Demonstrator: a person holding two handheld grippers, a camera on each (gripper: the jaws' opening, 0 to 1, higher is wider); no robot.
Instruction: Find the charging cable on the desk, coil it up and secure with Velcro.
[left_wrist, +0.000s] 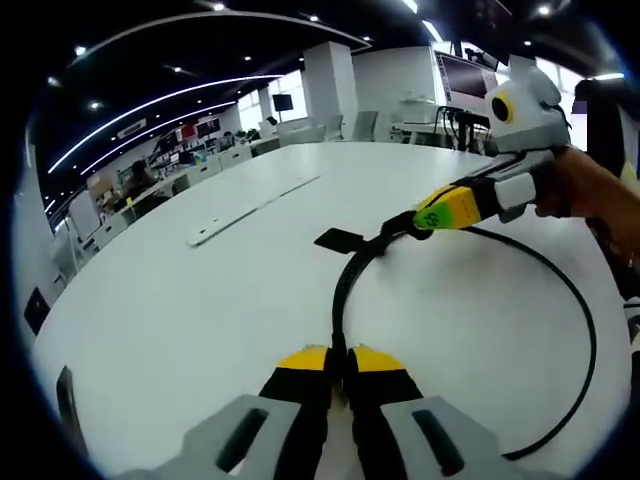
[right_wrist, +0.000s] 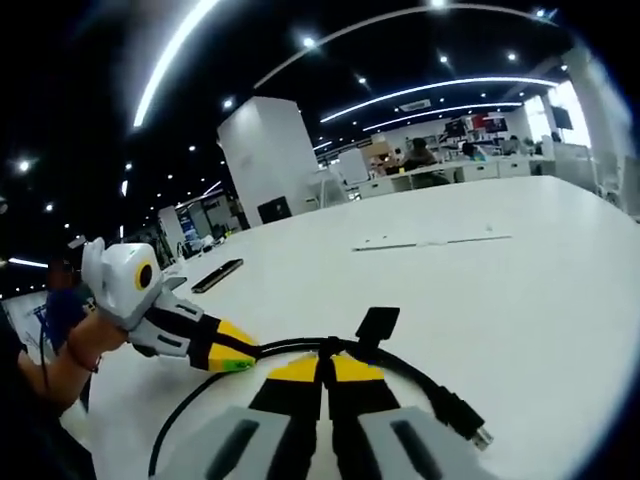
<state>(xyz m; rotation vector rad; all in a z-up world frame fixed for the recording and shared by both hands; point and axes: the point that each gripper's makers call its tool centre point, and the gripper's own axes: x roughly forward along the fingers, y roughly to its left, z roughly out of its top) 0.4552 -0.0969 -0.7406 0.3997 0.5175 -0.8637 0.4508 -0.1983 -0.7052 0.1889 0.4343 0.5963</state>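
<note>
Black and rubbery, the round charging cable (left_wrist: 590, 340) lies on the wide white desk (left_wrist: 200, 300) in a big open loop, and both grippers have hold of it. In the left gripper view the left gripper (left_wrist: 338, 362), with its yellow-tipped black jaws brought together, pinches the cable where it runs straight up from between them; the cable then bends toward the right gripper (left_wrist: 415, 222), which comes in from the right and clamps it near the flat black Velcro strap tab (left_wrist: 338, 239). In the right gripper view the right gripper (right_wrist: 322, 368) has its jaws closed on the cable just below the same tab (right_wrist: 378, 324), the left gripper (right_wrist: 245, 360) grips it just beside, and the black plug with a metal USB end (right_wrist: 470, 425) trails off free to the lower right. Coiling looks barely begun: only one loose loop lies on the desk, and the strap is still unwrapped. To do this step well, I would keep one gripper as a fixed anchor beside the strap and let the other gather even loops against it, without pulling the cable into a kink. Slack should feed in gently, since the stiff cable may spring open. The free plug end should finish close to the bundle so the strap can wrap everything.
</note>
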